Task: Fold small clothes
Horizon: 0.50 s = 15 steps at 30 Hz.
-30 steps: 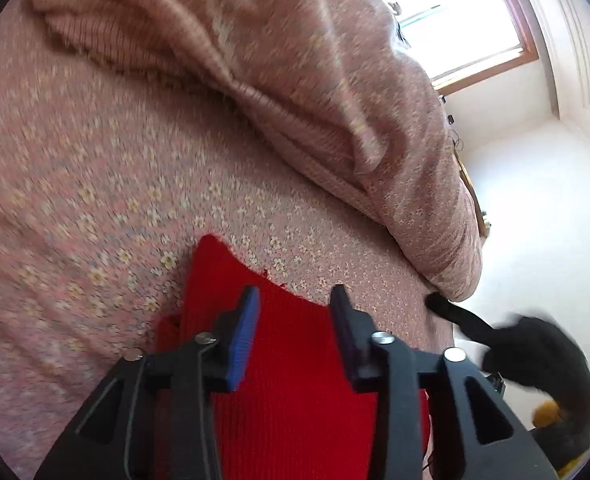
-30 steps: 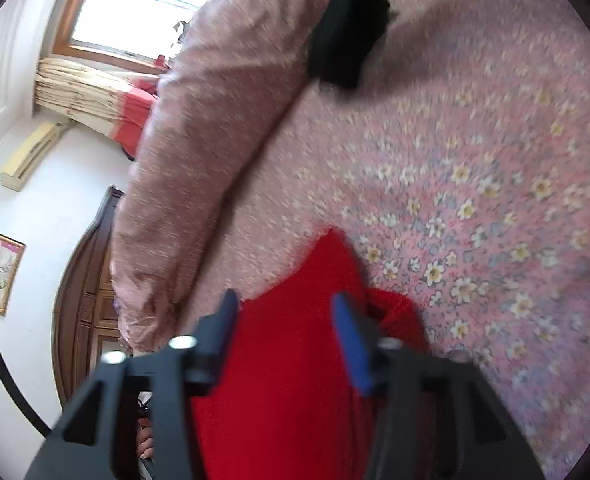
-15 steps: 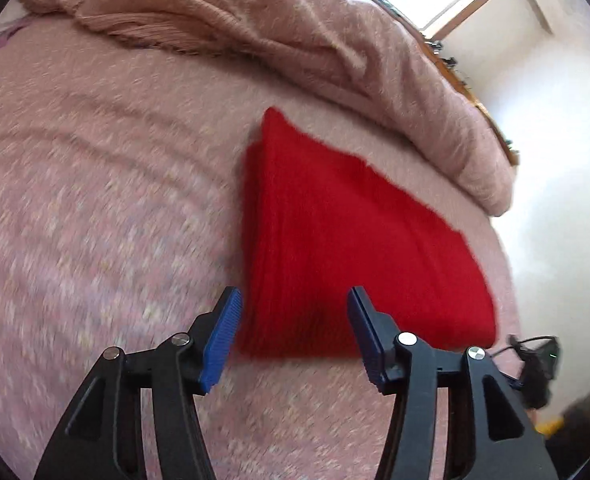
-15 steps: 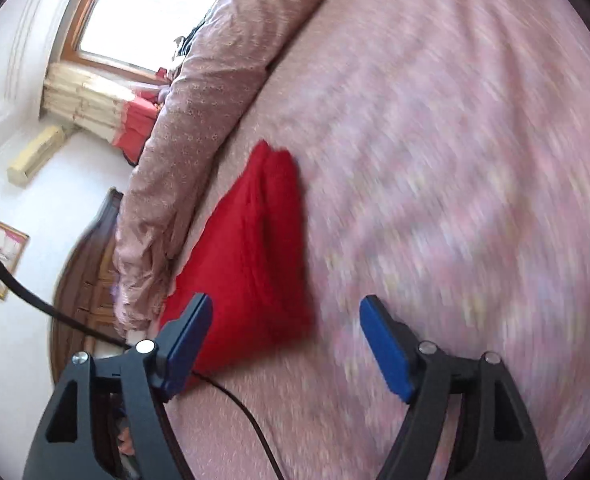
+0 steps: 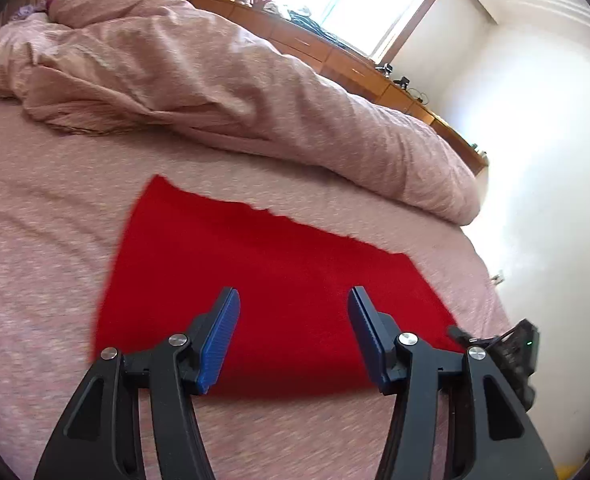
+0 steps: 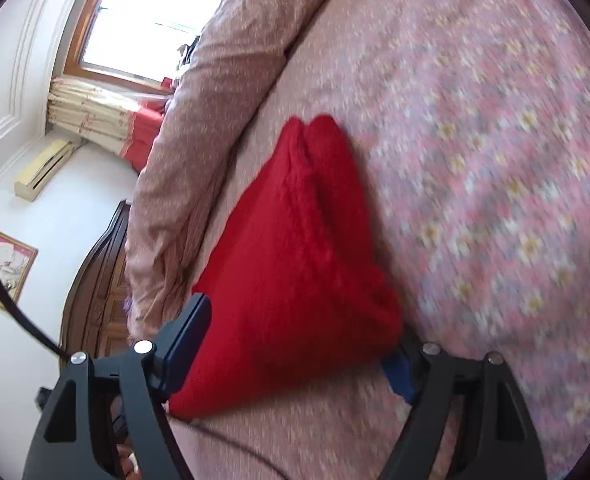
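A red knitted garment [image 5: 263, 280] lies folded flat on the pink floral bedsheet [image 5: 47, 264]. My left gripper [image 5: 293, 336] is open and empty, its blue pads just above the garment's near edge. In the right wrist view the same red garment [image 6: 295, 264] lies folded, and my right gripper [image 6: 295, 352] is open wide, its jaws standing on either side of the garment's near end. The right jaw's pad is partly hidden behind the red fabric.
A bunched pink duvet [image 5: 215, 80] lies along the far side of the bed. The bed's edge [image 5: 491, 280] drops off to the right beside a white wall. A window [image 5: 347, 4], wooden cabinets and a dark wooden headboard [image 6: 95, 300] stand beyond. A black cable [image 6: 11, 300] hangs at left.
Both grippers have drawn back from the red garment and opened wider. The garment now lies flat and folded on the bed; the views have tilted up toward the room.
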### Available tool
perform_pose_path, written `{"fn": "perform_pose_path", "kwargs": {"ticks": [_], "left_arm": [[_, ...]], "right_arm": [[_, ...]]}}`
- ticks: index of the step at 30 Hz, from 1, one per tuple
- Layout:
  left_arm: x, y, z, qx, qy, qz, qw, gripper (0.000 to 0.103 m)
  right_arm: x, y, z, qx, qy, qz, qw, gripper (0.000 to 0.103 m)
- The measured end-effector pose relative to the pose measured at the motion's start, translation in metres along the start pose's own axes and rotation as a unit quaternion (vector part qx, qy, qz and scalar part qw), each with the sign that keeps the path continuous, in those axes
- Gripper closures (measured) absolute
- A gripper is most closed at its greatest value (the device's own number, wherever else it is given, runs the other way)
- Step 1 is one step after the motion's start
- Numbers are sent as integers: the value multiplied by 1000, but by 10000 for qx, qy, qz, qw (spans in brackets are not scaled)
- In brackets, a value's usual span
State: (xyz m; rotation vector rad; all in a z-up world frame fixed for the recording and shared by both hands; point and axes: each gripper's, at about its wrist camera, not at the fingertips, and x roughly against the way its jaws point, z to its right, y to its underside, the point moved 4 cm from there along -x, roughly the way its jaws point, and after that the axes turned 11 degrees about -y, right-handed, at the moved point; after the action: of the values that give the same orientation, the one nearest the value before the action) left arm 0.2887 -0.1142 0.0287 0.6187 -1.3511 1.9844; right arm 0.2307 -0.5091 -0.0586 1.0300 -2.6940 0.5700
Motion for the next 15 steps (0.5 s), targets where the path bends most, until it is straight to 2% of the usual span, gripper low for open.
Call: {"fn": "perform_pose_path", "kwargs": {"ticks": [3, 5, 7, 8, 9, 12, 15], "left_arm": [[-24, 0, 23, 55, -2, -186, 9998, 57], [-35, 4, 35, 59, -118, -264, 9996, 66], [-43, 11, 45, -6, -413, -271, 9988, 83], [-49, 15, 50, -70, -623, -280, 9976, 89], [-52, 20, 54, -108, -736, -315, 9967, 101], [-62, 33, 64, -269, -923, -451, 9943, 103], [-57, 43, 78, -499, -1072, -385, 9922, 103]], "right_arm": [[-15, -6, -5, 270, 215, -2, 9994, 22], [-27, -11, -9, 346, 347, 79, 9988, 25], [-27, -16, -5, 229, 402, 236, 9986, 43], [-29, -19, 2, -2, 407, 309, 9987, 58], [-29, -19, 7, -134, 341, 307, 9989, 68], [-22, -17, 15, -318, -167, 239, 9991, 76], [-15, -12, 13, -44, -257, 158, 9995, 77]]}}
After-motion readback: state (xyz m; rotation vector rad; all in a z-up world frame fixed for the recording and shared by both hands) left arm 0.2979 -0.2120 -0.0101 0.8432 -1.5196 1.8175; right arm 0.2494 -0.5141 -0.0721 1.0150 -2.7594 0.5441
